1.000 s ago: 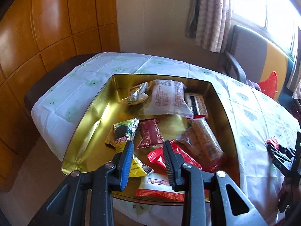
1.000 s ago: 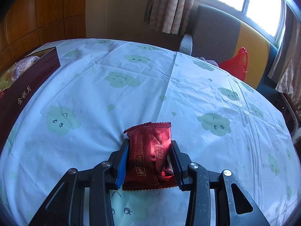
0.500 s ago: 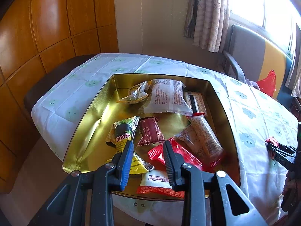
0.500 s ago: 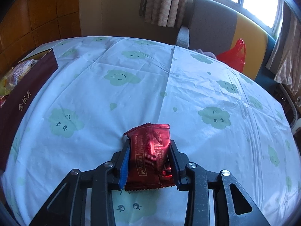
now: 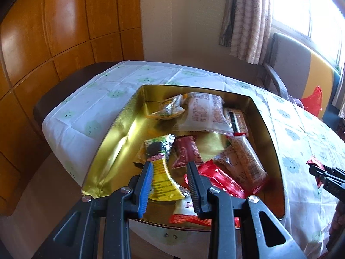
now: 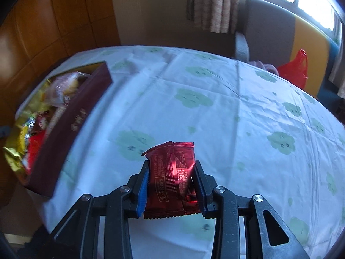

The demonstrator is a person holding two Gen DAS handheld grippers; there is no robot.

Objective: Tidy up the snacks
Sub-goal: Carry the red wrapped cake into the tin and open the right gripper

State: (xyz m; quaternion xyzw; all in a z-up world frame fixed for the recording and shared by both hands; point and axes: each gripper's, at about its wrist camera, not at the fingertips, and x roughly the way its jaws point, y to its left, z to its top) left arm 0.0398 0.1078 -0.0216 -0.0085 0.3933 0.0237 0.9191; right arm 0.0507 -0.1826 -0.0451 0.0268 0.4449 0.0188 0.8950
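Observation:
My right gripper (image 6: 171, 168) is shut on a dark red snack packet (image 6: 171, 172) and holds it above the tablecloth. The gold-lined tin box (image 5: 107, 161) holds several snack packets; it shows at the left of the right wrist view (image 6: 71, 125) with its maroon outer wall. My left gripper (image 5: 169, 169) is open and empty, hovering over the near end of the box above a yellow packet (image 5: 160, 172). The right gripper with its red packet also shows at the right edge of the left wrist view (image 5: 317, 170).
A white tablecloth with green cloud faces (image 6: 215, 108) covers the table. A grey and yellow chair (image 6: 269, 30) and a red plastic bag (image 6: 295, 67) stand behind it. Wood panelling (image 5: 54, 32) is on the left.
My right gripper has lifted and swung left with the red packet, so the box has come further into its view. The left gripper has stayed open over the box, shifting slightly.

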